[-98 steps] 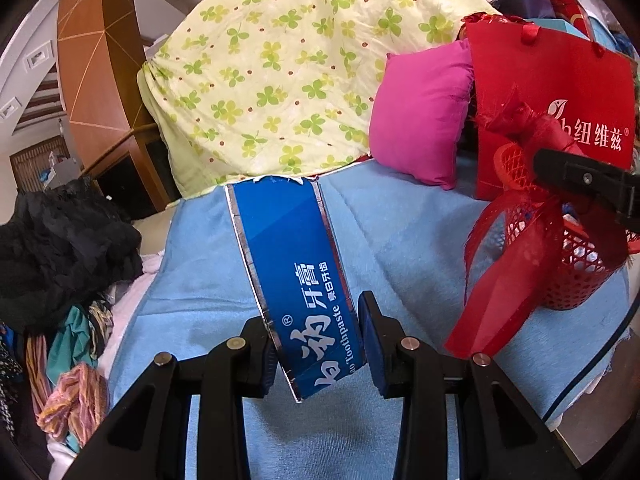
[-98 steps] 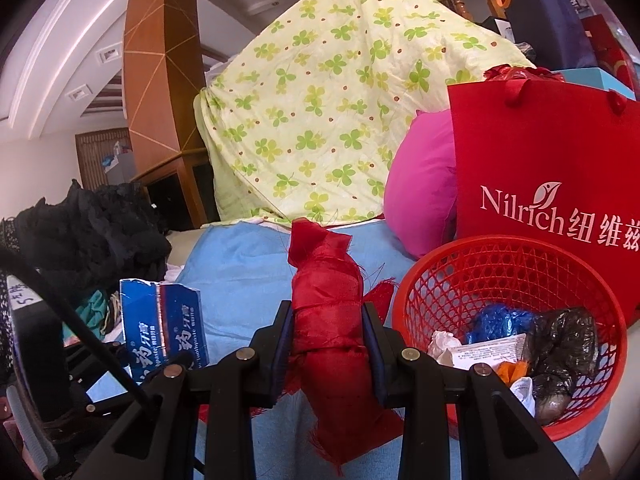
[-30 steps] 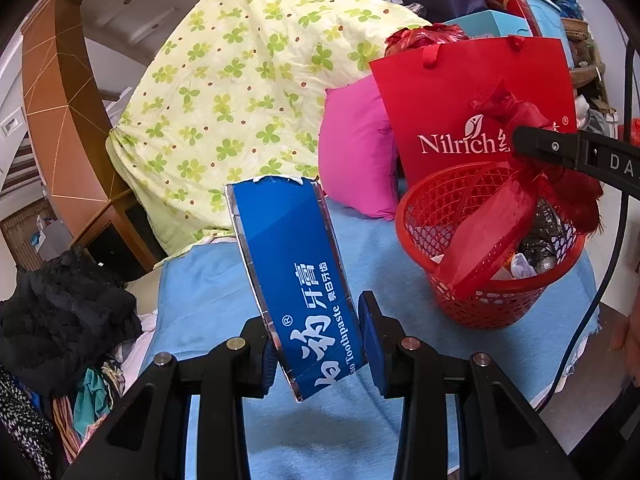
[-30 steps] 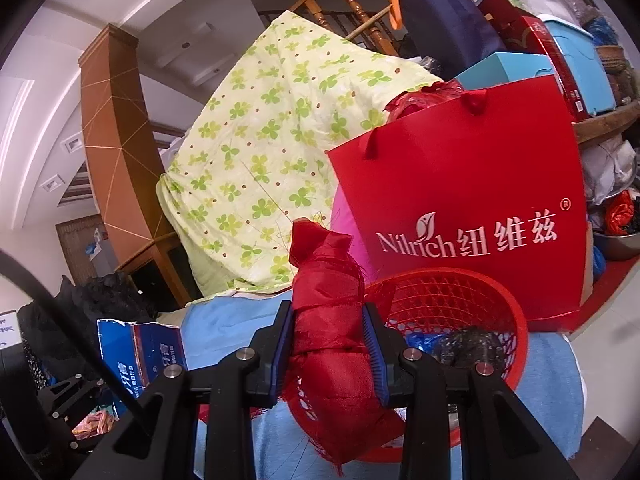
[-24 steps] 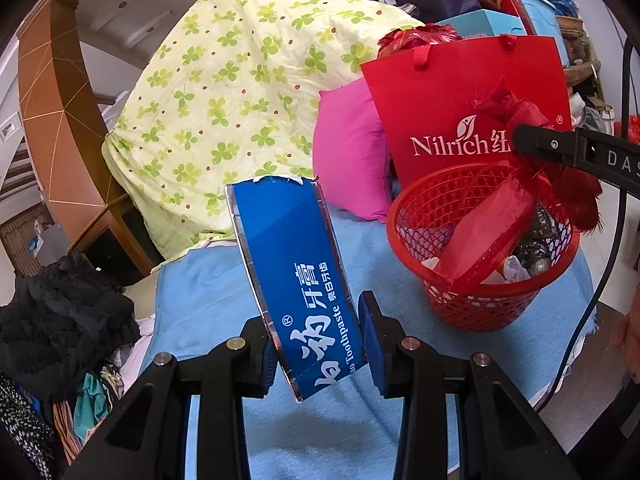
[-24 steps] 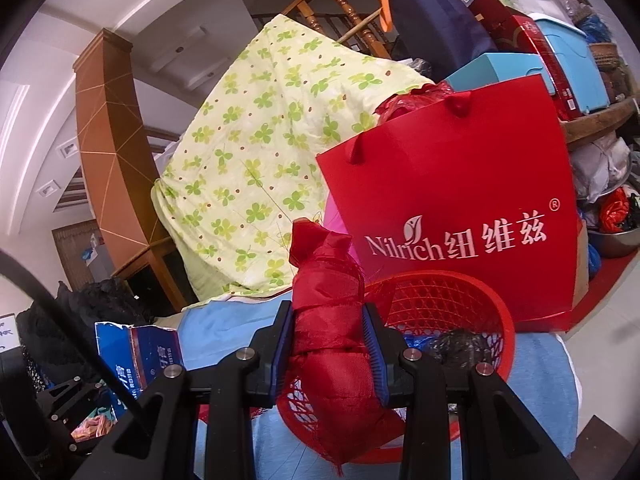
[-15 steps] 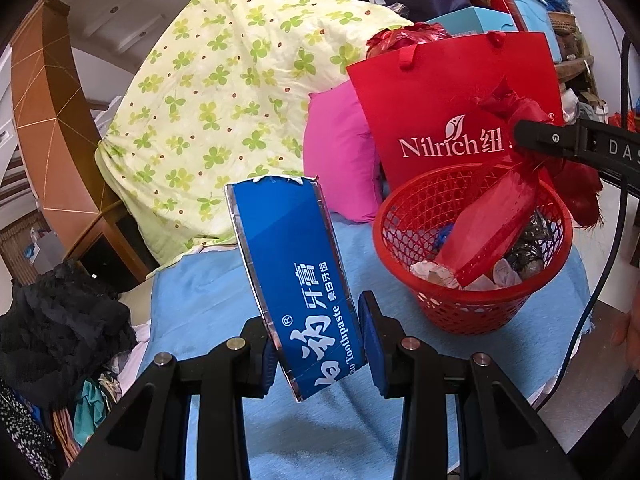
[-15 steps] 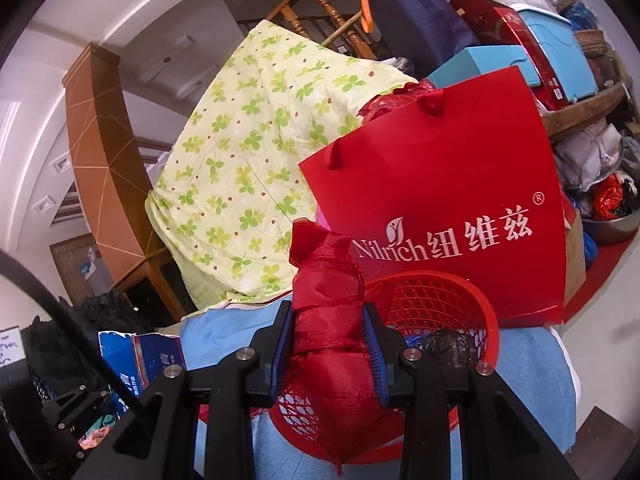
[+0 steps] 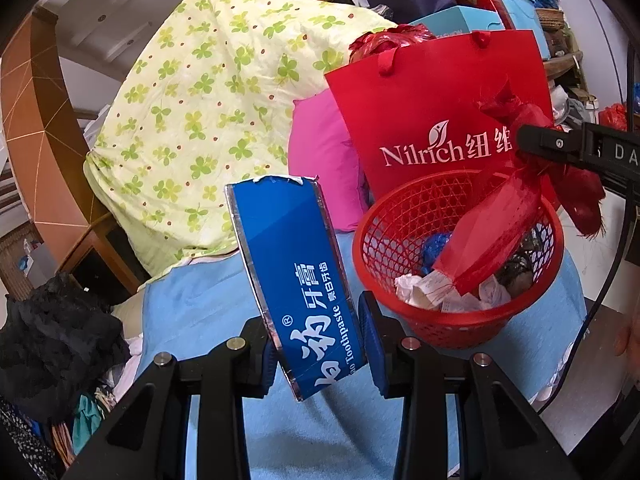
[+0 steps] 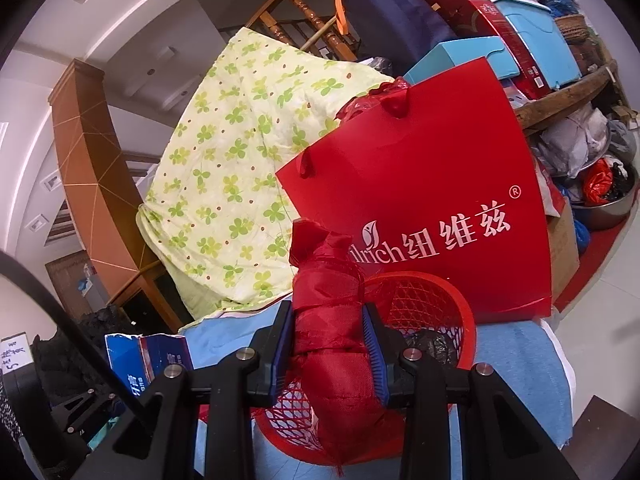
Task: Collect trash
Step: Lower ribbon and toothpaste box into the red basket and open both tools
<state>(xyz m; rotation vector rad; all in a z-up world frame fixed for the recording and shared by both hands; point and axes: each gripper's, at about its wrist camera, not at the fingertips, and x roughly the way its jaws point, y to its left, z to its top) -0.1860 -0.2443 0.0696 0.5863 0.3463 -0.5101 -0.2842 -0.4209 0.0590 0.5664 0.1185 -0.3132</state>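
My left gripper [image 9: 316, 344] is shut on a blue toothpaste box [image 9: 292, 264], which stands tilted up between its pads. To its right sits a red mesh basket [image 9: 460, 320] holding crumpled paper and dark wrappers. My right gripper [image 10: 330, 346] is shut on a bundle of red fabric [image 10: 332, 332]; in the left wrist view that red fabric [image 9: 496, 228] hangs over the basket with its lower end inside the rim. In the right wrist view the basket [image 10: 444, 308] lies just behind the bundle, and the toothpaste box [image 10: 148, 356] shows at the lower left.
A red Nilrich paper bag [image 9: 432, 120] stands right behind the basket, beside a pink cushion [image 9: 320, 160]. A clover-print quilt [image 9: 208, 112] is heaped at the back of the blue cloth [image 9: 200, 320]. Dark clothes [image 9: 52, 340] pile at the left. Boxes and bags crowd the far right.
Both grippers have swung toward the basket, which now sits nearer and more central in the left wrist view. The red fabric's lower end now hangs inside the basket. Neither grip has changed.
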